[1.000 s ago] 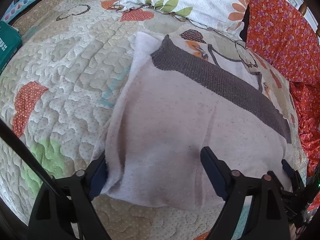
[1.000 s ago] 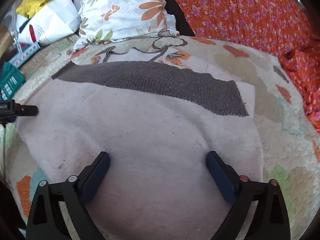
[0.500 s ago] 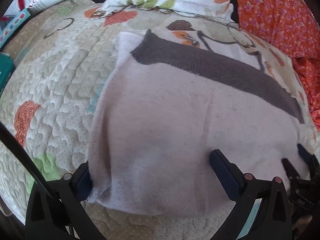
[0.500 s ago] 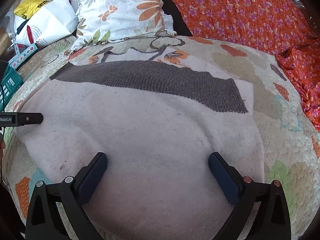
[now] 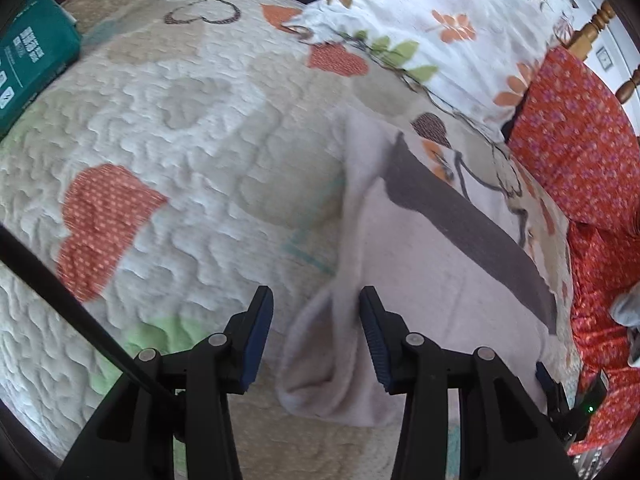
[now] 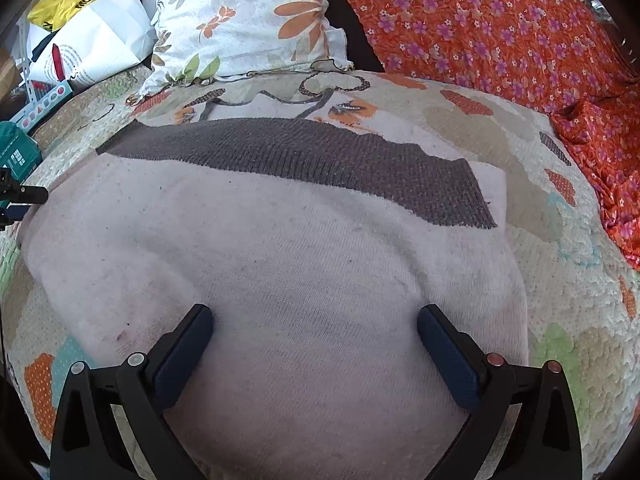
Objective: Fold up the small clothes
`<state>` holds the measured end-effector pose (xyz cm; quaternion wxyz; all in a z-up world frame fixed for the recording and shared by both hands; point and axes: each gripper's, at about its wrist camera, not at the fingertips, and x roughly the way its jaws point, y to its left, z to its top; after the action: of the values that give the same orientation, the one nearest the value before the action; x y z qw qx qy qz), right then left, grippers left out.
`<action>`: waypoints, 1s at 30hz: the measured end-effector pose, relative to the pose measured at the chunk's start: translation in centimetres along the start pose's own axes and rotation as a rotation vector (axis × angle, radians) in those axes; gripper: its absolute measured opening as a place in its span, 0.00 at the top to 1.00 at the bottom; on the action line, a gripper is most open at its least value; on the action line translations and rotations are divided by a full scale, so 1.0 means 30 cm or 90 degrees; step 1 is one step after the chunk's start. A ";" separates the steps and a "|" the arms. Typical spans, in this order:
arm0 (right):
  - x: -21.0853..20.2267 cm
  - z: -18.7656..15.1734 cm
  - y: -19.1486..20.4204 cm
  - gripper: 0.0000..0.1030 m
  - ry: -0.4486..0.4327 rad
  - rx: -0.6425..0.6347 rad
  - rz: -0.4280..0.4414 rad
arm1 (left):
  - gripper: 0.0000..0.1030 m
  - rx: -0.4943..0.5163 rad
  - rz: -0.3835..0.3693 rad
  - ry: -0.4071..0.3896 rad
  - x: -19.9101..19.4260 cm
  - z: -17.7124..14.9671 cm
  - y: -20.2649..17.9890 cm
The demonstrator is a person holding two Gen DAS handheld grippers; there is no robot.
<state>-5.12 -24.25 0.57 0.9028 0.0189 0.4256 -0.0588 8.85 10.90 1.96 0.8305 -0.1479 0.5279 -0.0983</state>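
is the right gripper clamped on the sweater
No, the right gripper has its fingers spread wide over the flat pale sweater, with no cloth pinched between them.

The left gripper (image 5: pixel 316 336) is narrowing its jaws, which a second ago stood wide apart, and is shifting to the left edge of the pale sweater (image 5: pixel 432 280). That edge is bunching into a raised fold (image 5: pixel 320 360) between the blue pads (image 5: pixel 370 340). The right gripper (image 6: pixel 314 354) is easing slightly nearer over the sweater (image 6: pixel 280 264), with its jaws no narrower than before.
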 end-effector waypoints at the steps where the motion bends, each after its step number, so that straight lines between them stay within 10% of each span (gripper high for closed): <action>1: 0.000 0.001 -0.001 0.00 0.000 0.000 0.001 | 0.58 -0.001 0.007 0.001 0.003 0.002 0.006; 14: 0.001 -0.005 0.002 0.00 -0.010 -0.002 -0.005 | 0.58 -0.005 0.016 0.029 0.036 0.052 0.027; 21: -0.004 0.014 0.026 0.01 0.020 -0.013 -0.053 | 0.58 -0.017 0.058 -0.049 -0.086 0.097 0.094; 24: -0.069 0.056 0.049 0.43 0.080 0.029 -0.071 | 0.56 -0.059 0.076 -0.080 -0.142 0.108 0.178; 30: -0.237 0.176 0.301 0.41 0.021 -0.060 -0.007 | 0.54 -0.176 0.062 -0.107 -0.220 0.114 0.367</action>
<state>-4.44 -15.11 9.28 0.8952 -0.0253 0.4428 -0.0432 9.23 23.82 5.07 0.8474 -0.2425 0.4714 0.0282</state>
